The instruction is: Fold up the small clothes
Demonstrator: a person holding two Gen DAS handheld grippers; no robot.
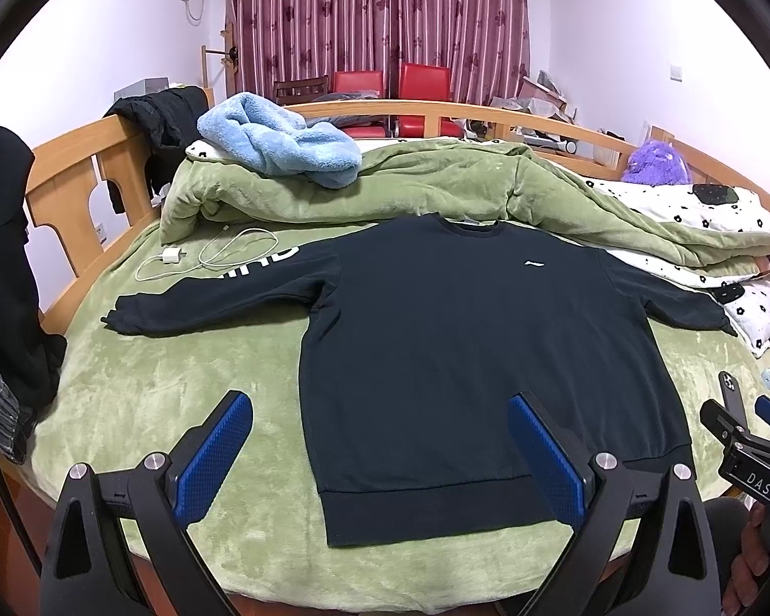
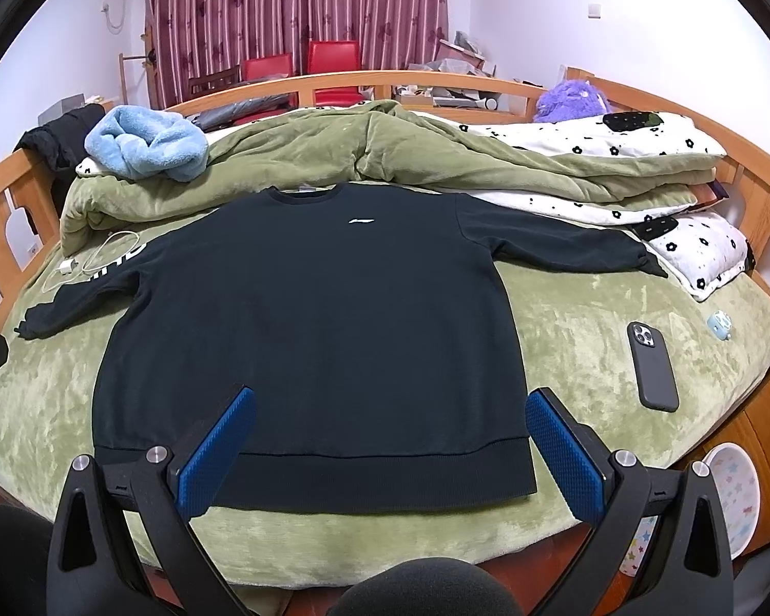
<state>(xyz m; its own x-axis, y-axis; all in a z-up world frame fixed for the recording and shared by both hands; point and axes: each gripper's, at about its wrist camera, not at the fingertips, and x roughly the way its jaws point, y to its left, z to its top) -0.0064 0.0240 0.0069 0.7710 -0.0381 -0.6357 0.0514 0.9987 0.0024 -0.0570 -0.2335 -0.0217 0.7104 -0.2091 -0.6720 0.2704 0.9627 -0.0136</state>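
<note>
I face a wooden-railed bed [image 1: 77,164] with green bedding, maroon striped curtains [image 1: 374,15] behind, red chairs [image 1: 421,82], and pale lilac walls [image 1: 102,25].

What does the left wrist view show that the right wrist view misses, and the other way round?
Only the left wrist view shows the right gripper at its edge and dark clothing hung on the bed frame at the left. Only the right wrist view shows the whole phone, the star-patterned bowl by the bed, and the sweatshirt's full hem. Both share the dark sweatshirt spread flat with sleeves out, the white charger and cable, the blue towel and the purple plush. The left gripper is open.
</note>
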